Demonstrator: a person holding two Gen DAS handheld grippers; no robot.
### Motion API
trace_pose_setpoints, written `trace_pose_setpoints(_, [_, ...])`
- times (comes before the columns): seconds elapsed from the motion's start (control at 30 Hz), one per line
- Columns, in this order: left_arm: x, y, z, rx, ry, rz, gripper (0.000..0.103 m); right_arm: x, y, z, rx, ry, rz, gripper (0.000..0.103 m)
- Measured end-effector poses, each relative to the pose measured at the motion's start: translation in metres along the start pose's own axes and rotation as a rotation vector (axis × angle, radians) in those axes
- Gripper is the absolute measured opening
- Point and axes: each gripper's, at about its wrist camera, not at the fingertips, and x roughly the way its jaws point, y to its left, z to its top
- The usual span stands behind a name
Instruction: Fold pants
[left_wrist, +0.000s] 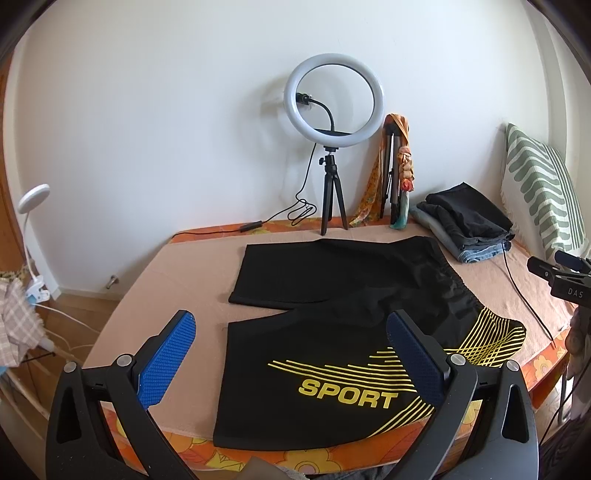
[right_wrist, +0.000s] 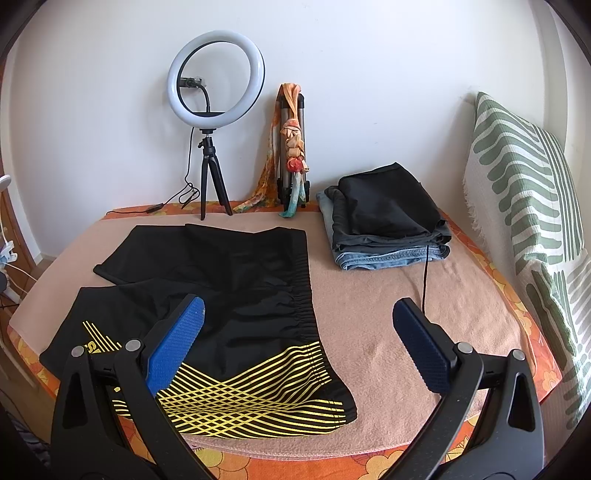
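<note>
Black sport shorts (left_wrist: 332, 295) with yellow stripes and the word SPORT lie spread flat on the pink blanket (left_wrist: 184, 266), legs to the left, elastic waistband to the right. They also show in the right wrist view (right_wrist: 229, 295). My left gripper (left_wrist: 291, 332) is open and empty, held above the near leg of the shorts. My right gripper (right_wrist: 299, 317) is open and empty, held above the waistband end and the near right corner.
A stack of folded clothes (right_wrist: 384, 218) sits at the back right of the bed. A ring light on a tripod (right_wrist: 216, 110) and a scarf-draped tripod (right_wrist: 291, 147) stand by the wall. A striped pillow (right_wrist: 524, 206) leans at the right. A black cable (right_wrist: 424, 273) runs over the blanket.
</note>
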Motion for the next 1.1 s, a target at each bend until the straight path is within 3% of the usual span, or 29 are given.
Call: trace_pose_setpoints(1.1, [0.0003,0.0034,-0.0047,-0.019,0.002,-0.004,0.103,0.0006,0.0078,-0.0024,-0.003,0.001,0.0,0.103])
